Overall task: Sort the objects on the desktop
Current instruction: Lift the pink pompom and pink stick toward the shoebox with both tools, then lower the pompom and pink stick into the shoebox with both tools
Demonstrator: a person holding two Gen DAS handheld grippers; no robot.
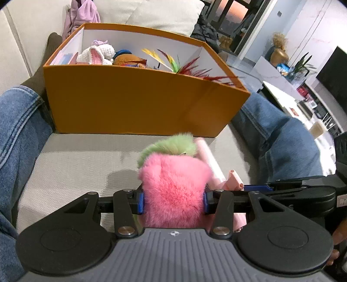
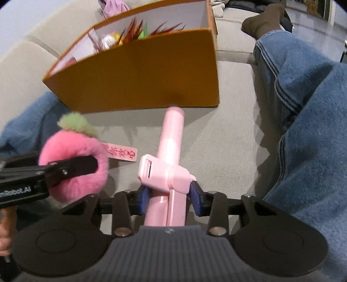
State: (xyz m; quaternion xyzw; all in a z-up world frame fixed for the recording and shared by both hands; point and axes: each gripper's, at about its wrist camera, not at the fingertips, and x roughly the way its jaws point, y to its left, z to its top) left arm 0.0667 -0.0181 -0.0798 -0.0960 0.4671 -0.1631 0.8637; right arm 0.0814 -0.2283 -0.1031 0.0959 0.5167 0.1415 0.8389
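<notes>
My left gripper point(image 1: 173, 200) is shut on a fluffy pink plush fruit point(image 1: 173, 186) with a green top, held above the grey sofa cushion; it also shows in the right wrist view point(image 2: 71, 160). My right gripper point(image 2: 170, 196) is shut on a pink tube-shaped device point(image 2: 170, 149) with a clip part, pointing toward the orange box point(image 2: 138, 78). A pink tag with red writing point(image 2: 122, 153) hangs by the plush. The orange box point(image 1: 138, 102) holds a crocheted bunny point(image 1: 98, 54), a brown toy and coloured feathers point(image 1: 173, 63).
The person's jeans-clad legs point(image 1: 19, 134) point(image 2: 308, 121) flank the cushion on both sides, with a socked foot point(image 2: 262, 19) beyond the box. A purple cloth point(image 1: 80, 15) and a pillow lie behind the box. A white table point(image 1: 288, 102) stands at right.
</notes>
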